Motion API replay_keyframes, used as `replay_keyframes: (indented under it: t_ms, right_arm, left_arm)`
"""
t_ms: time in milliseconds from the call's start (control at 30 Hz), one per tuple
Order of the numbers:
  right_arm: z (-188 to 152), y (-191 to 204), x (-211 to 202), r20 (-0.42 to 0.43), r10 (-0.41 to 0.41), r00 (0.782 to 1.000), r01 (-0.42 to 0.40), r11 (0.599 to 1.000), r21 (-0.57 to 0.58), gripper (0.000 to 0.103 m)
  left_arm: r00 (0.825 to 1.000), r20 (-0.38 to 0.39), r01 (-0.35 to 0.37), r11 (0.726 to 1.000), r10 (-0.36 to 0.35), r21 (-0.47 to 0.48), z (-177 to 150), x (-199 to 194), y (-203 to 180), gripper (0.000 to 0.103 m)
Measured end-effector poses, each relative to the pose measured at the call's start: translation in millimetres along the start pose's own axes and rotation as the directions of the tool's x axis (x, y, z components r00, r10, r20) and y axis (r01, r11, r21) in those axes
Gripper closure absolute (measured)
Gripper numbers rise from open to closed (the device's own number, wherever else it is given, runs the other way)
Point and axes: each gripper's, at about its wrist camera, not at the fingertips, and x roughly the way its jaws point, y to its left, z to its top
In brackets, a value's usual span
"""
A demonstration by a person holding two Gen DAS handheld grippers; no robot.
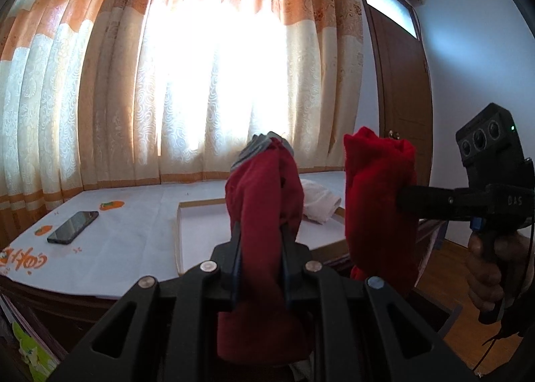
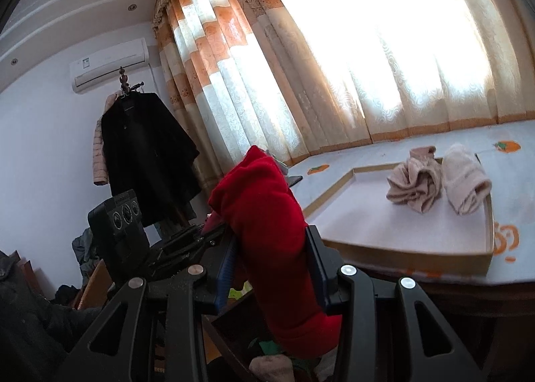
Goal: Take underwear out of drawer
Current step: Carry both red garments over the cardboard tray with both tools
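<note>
Two hand-held grippers lift red underwear clear of a drawer, above a bench draped in a white cloth with orange prints. The left hand-held gripper (image 1: 260, 231) is clamped tight on a dark red, grey-trimmed garment (image 1: 264, 201), its jaws nearly together; the right hand-held gripper (image 2: 272, 258) pinches a thicker bright red garment (image 2: 264, 214), jaws held narrow around the bunched cloth. Both pieces hang limp below the jaws, light, soft and easily crushed, so a hold across the gathered middle looks best to keep them from slipping or trailing. On the bench (image 1: 133, 241) a shallow tray (image 2: 418, 253) holds two pale folded pieces, near a phone (image 1: 73, 222). The drawer itself is barely visible below the grippers.
</note>
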Motion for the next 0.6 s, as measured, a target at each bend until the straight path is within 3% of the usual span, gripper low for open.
replay_keyframes:
  t_ms: [333,600]
  right_arm:
    - [41.8,2.4,23.1,-0.013,-0.066,0.998,0.065,0.996,-0.057,0.061]
    - [70.4,-16.2,52.8,-0.030,-0.121,0.992,0.121,0.992,-0.023,0.061]
  left_arm:
    - [1.000,-0.022,-0.015,0.999,0.014,-0.047,28.6,22.6,22.5,0.087]
    - [0.998,-0.035,-0.049,0.997,0.047,-0.057,47.5,45.7,37.7,0.087]
